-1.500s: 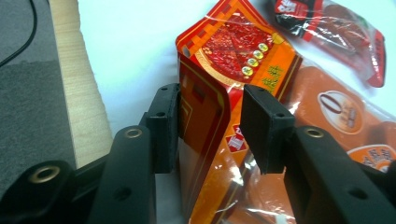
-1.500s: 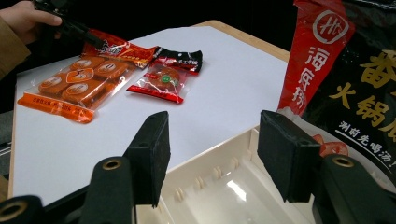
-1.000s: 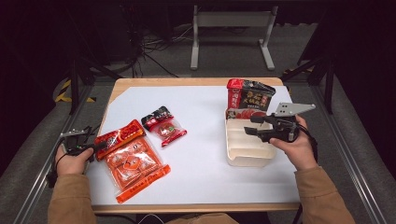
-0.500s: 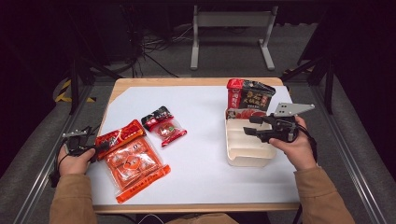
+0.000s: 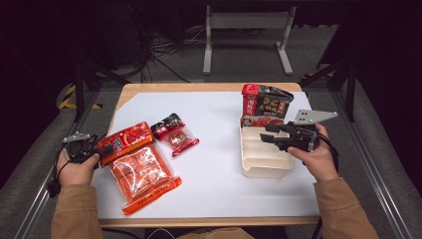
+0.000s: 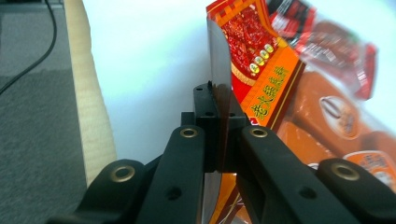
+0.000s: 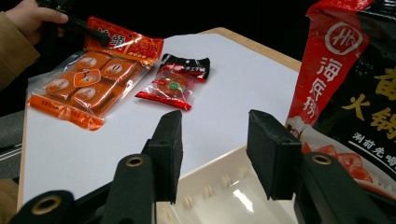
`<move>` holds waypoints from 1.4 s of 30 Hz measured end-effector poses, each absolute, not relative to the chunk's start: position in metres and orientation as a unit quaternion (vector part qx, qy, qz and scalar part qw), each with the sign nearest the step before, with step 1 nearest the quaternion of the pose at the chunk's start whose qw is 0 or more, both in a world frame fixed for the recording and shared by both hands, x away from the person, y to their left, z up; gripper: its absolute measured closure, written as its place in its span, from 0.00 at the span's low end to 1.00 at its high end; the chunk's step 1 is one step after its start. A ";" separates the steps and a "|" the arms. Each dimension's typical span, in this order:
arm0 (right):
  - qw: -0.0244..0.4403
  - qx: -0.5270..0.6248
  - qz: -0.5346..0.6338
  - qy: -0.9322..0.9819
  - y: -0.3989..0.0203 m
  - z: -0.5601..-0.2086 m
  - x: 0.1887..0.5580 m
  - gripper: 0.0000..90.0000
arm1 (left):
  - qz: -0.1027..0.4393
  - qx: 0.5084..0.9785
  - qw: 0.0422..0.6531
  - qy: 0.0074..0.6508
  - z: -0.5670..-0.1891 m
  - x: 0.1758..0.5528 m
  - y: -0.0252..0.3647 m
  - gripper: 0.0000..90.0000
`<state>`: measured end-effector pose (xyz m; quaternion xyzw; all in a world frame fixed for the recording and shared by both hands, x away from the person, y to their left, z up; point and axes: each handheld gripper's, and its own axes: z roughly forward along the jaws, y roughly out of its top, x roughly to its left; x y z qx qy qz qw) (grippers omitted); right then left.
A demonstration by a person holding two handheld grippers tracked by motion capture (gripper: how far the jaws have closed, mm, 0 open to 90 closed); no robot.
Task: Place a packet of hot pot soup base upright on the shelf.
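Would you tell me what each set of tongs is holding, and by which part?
The left tongs pinch the red-orange packet by its left edge. The right tongs hold nothing; their jaws have just been closing above the white tray.

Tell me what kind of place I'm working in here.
Probably a recording studio or lab: a white-topped table in a dark room, cables trailing over grey carpet, and a metal stand behind it.

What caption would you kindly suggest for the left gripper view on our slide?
Left gripper shut on the edge of a red seasoning packet, beside the orange four-block pack on the white table.
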<state>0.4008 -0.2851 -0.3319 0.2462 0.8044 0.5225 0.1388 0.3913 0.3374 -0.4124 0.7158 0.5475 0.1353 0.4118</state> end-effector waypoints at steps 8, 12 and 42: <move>0.116 0.258 0.533 0.797 -0.286 -0.330 0.400 0.65 | 0.158 0.702 0.458 0.522 -0.382 0.378 0.330 1.00; 0.107 0.261 0.540 0.793 -0.287 -0.331 0.401 0.66 | 0.164 0.695 0.486 0.504 -0.368 0.372 0.324 1.00; 0.111 0.256 0.540 0.794 -0.286 -0.328 0.398 0.67 | 0.227 0.747 0.541 0.312 -0.284 0.314 0.251 1.00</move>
